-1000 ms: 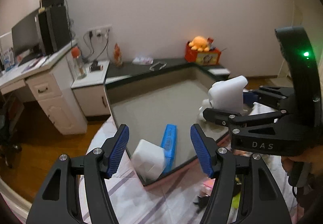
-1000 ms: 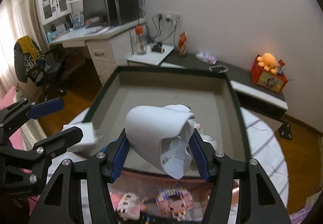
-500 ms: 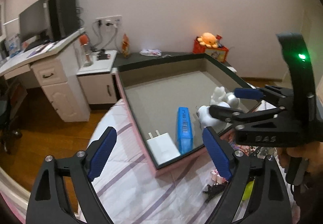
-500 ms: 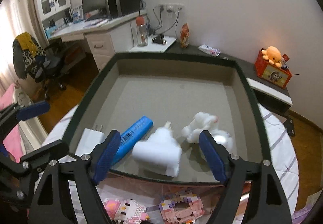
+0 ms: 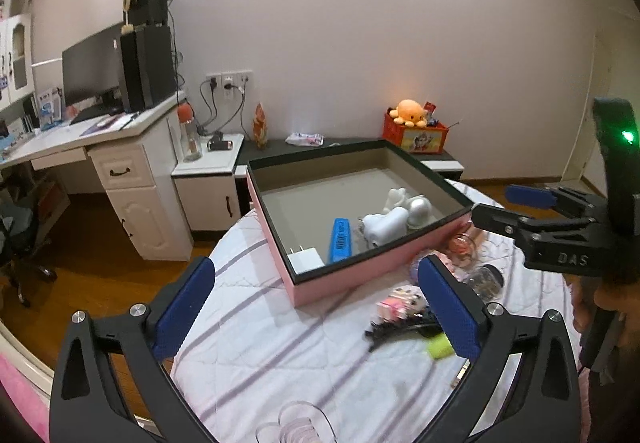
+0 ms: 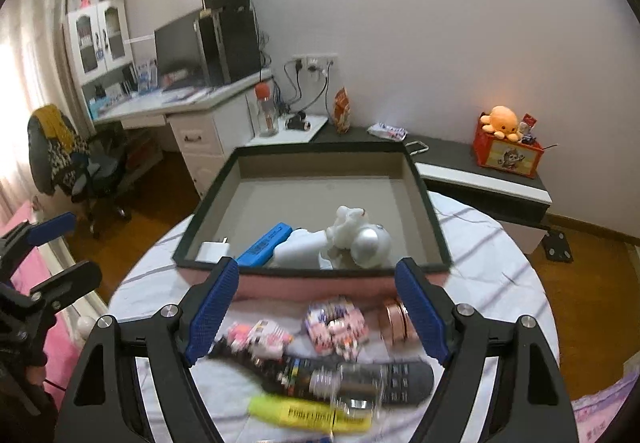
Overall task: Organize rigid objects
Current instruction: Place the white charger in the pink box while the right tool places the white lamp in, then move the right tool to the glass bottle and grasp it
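Both claws gape, holding nothing: left gripper and right gripper hover near the box; inside it, along the near wall, lie a charger, blue bar and white figures; outside, just before that wall, remote and highlighter.

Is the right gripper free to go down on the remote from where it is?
Probably yes. The right gripper is open and empty above the remote. Only a yellow highlighter lies alongside, and a small clear jar rests against it.
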Demonstrator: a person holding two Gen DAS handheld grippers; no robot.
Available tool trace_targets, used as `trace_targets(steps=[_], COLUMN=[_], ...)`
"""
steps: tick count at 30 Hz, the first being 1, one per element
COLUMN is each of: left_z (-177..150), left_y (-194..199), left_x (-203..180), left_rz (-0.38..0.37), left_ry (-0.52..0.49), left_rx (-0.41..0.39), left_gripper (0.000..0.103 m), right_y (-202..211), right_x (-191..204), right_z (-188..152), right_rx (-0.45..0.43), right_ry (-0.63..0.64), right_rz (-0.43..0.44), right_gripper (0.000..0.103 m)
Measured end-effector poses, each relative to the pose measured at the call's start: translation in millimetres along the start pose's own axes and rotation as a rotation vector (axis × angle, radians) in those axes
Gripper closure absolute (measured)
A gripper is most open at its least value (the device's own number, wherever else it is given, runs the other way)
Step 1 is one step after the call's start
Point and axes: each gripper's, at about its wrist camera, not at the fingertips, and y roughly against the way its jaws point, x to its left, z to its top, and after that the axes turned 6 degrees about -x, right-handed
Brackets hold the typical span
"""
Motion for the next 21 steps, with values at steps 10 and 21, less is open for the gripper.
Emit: trace_targets(steps=[10,21], left_z=[-29.6,-54.2], left_y=[33.9,33.3], left_x=[-32.7,-63.4], left_rz=[-0.032,-0.046], left_ry=[-0.018,-0.093], left_rx=[0.021,0.086], left_gripper=[0.000,0.000], right_y=[71.7,90.5], right_x=[-14.3,-44.2], right_z=[-52.2,-105.3], right_rx=[-0.064,-0.009], right_ry=[-0.071,-0.188], right_rz=[-0.094,-0.145], right_gripper=[0.000,0.000])
